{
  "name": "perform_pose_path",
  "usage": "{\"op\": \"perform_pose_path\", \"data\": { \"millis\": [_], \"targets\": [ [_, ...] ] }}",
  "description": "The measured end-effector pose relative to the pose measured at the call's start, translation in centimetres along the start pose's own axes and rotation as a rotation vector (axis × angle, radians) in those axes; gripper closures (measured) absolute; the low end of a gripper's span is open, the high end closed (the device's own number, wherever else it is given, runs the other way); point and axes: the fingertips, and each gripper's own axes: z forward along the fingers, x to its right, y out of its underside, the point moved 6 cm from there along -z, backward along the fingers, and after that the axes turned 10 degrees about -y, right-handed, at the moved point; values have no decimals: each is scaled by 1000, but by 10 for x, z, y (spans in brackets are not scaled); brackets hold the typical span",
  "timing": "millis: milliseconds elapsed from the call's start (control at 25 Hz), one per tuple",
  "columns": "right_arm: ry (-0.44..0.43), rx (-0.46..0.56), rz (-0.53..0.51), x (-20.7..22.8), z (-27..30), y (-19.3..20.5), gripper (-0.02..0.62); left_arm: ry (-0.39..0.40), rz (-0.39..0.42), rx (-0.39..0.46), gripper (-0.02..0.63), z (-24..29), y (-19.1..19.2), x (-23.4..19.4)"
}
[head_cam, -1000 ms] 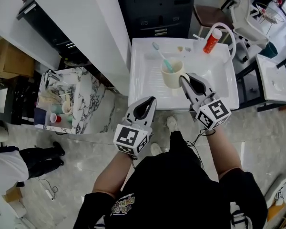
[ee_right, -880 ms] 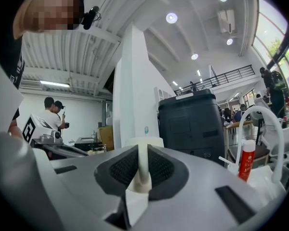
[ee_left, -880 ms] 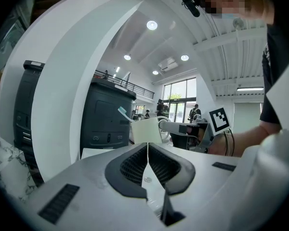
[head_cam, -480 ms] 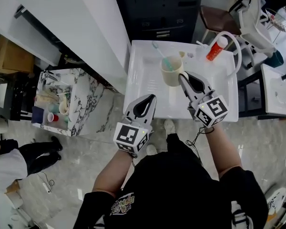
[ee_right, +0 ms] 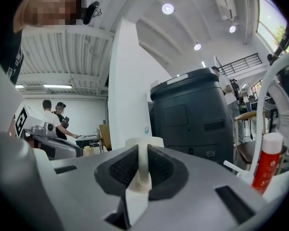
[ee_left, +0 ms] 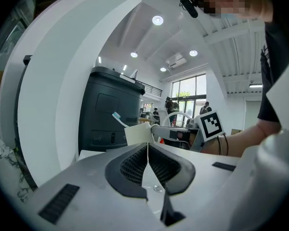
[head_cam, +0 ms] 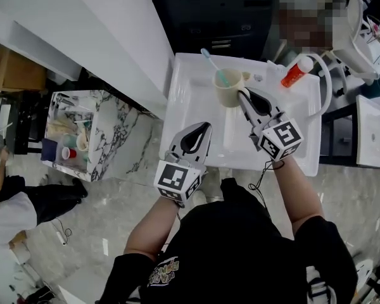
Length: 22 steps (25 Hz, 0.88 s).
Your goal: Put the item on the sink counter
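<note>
Holding the cup [head_cam: 228, 95] clamped in my right gripper [head_cam: 243, 95], sink counter [head_cam: 189, 100] below it, I am judging placement underway: next, lowering it and releasing. Beside it, my left gripper [head_cam: 204, 128] is hanging closed, empty.

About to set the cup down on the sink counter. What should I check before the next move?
1. Right tongs grip: ok, shut on the handle of the cup.
2. Toothbrush seated in the cup: ok, leaning out over the far left rim.
3. Cup upright: ok, as far as the head view shows.
4. Left tongs out of the way: ok, shut, empty, at the front of the sink.
5. Free landing spot on the back ledge: cannot tell; a red tube and small items sit there.
6. Cup's height above the basin: cannot tell.
</note>
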Motion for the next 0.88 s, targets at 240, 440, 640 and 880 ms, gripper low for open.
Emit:
{"op": "perform_pose_path", "data": {
  "millis": [240, 440, 640, 880],
  "targets": [
    [-17, -22, 9, 35, 23, 16, 502, -22, -1, -2, 586, 29, 3, -6],
    [-20, -39, 20, 63, 40, 28, 502, -43, -9, -4, 586, 50, 4, -11],
    [-19, -53, 26, 87, 58, 43, 503, -61, -13, -17, 586, 63, 7, -14],
    [-15, -85, 19, 110, 79, 63, 503, -79, -23, -31, 586, 73, 10, -17]
  ]
}}
